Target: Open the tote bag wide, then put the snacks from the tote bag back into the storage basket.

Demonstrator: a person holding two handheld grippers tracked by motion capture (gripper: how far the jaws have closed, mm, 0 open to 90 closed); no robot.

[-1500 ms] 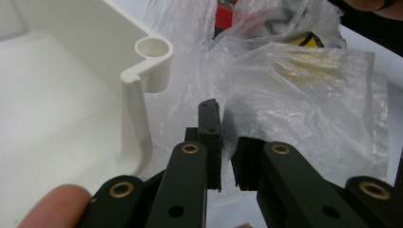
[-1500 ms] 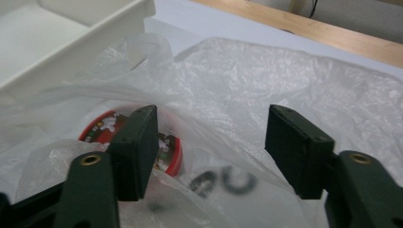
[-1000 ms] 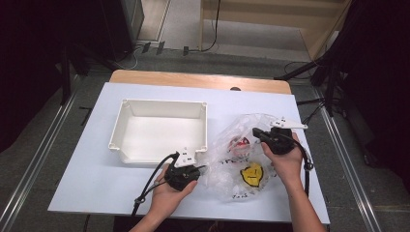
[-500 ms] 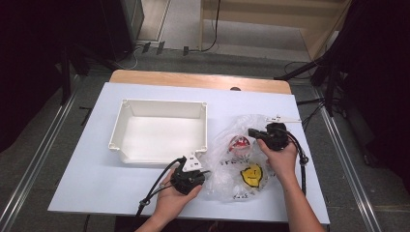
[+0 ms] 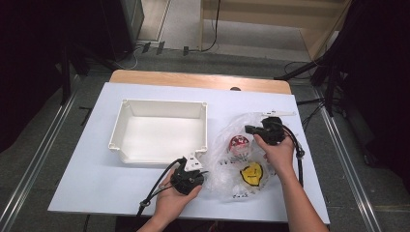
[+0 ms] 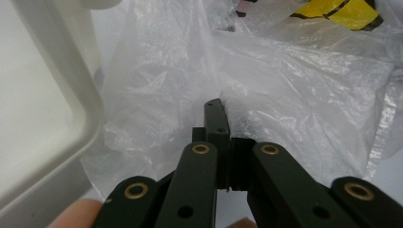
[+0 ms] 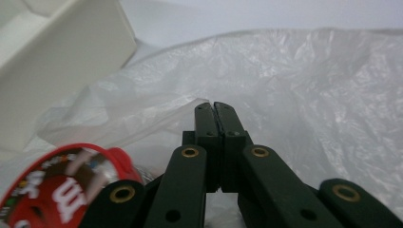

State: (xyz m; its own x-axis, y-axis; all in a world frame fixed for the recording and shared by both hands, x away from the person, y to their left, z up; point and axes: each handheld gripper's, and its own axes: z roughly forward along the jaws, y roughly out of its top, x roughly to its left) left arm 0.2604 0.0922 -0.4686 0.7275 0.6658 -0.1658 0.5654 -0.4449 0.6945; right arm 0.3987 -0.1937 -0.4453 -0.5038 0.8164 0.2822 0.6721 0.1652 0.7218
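Clearly, the clear plastic bag (image 5: 241, 157) lay crumpled on the white surface (image 5: 87, 179), just right of the white bin (image 5: 162, 130), with a red-lidded tub (image 5: 238, 143) and a yellow-lidded tub (image 5: 252, 174) inside it. The left claw (image 5: 202, 172) met the bag's near-left edge; in the left gripper view its jaws stood together, and film (image 6: 266, 95) bunched at the tip, though whether any was pinched could not be told. The right claw (image 5: 249, 129) sat at the bag's far side beside the red-lidded tub (image 7: 57, 190); its jaws, too, stood together, with film (image 7: 304, 85) beyond them and none visibly caught. By judgement, the film was light, limp and slippery, liable to stretch or tear under a hard pull, and the two tubs would weigh it down and slide about within. A sound hold would be a gathered fold at the mouth or rim, one claw on each side, well clear of the tubs.
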